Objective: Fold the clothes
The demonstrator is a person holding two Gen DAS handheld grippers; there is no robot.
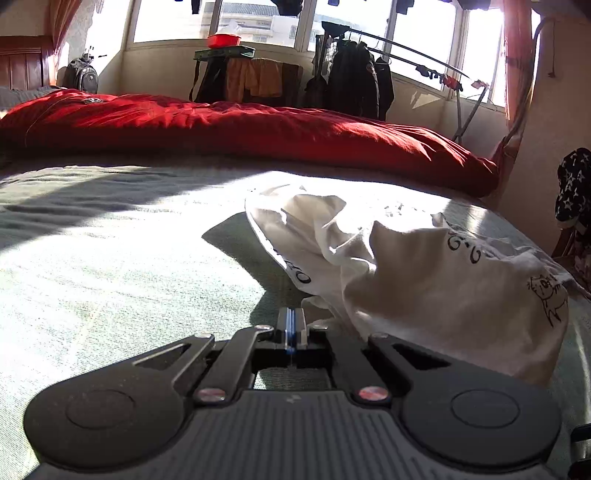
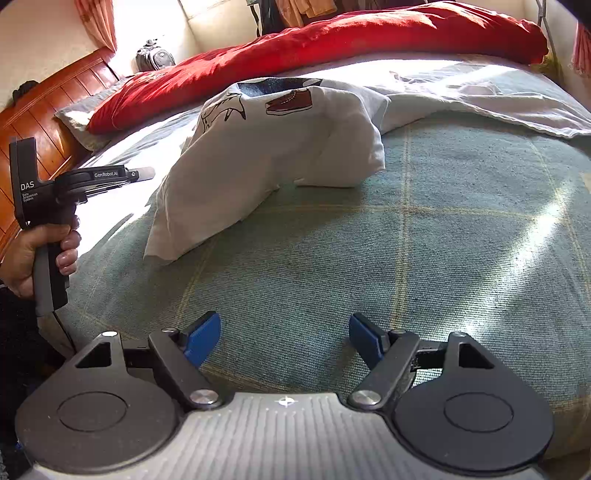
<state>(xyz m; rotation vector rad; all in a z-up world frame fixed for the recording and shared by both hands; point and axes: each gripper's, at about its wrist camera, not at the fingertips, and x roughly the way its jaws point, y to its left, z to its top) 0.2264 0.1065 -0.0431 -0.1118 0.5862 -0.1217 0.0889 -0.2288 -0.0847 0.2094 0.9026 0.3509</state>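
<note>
White printed shirt [image 2: 273, 147], bunched mid-bed [image 2: 443, 221], far of both tongs: left tongs [image 1: 291, 328] pressed together, empty, just beside hem; right tongs [image 2: 284, 339] spread, empty; best flattened before folding, edges pinched singly.

A lived-in home bedroom. A bed [image 2: 424, 229] with a green checked cover fills the near scene, a red quilt [image 1: 229, 125] heaped along its far side and a wooden headboard [image 2: 40, 122] at the left. Beyond, a wide bay of windows [image 1: 258, 22] with orange curtains [image 1: 515, 55] holds a clothes rack [image 1: 354, 81] with dark jackets, and a backpack [image 1: 82, 75] in the far left corner.
</note>
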